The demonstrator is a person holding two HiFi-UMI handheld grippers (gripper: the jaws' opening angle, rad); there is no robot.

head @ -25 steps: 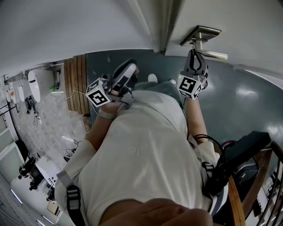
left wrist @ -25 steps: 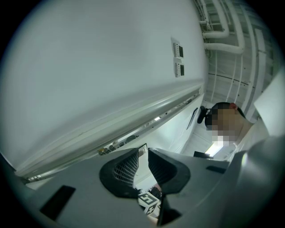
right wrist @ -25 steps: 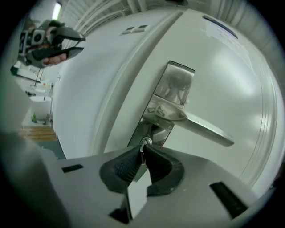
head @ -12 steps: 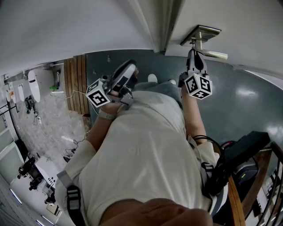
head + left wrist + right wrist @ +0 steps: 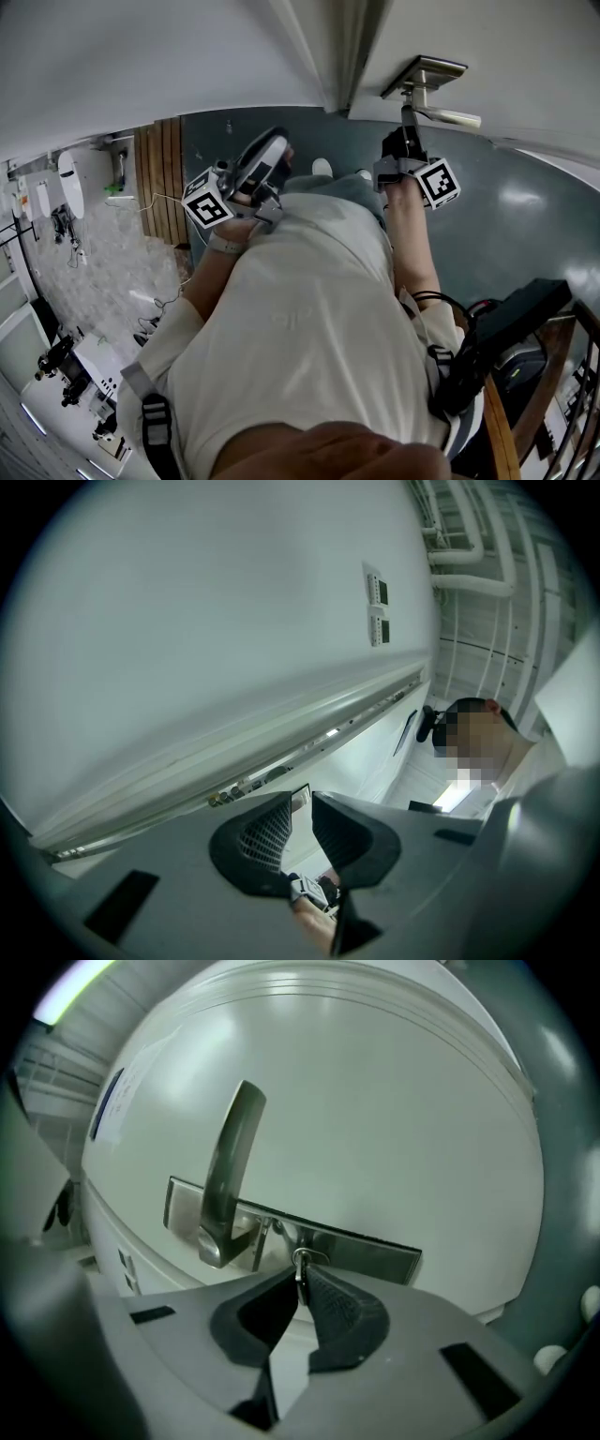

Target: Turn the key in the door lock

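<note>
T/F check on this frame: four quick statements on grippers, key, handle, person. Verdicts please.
1. The right hand-held gripper is shut on the small metal key in the lock. True.
2. The left hand-held gripper grips the silver lever door handle. False: it is empty, jaws apart, away from the door.
3. Key and handle share one silver metal plate. True.
4. The person wears a black shirt. False: the shirt is off-white.
</note>
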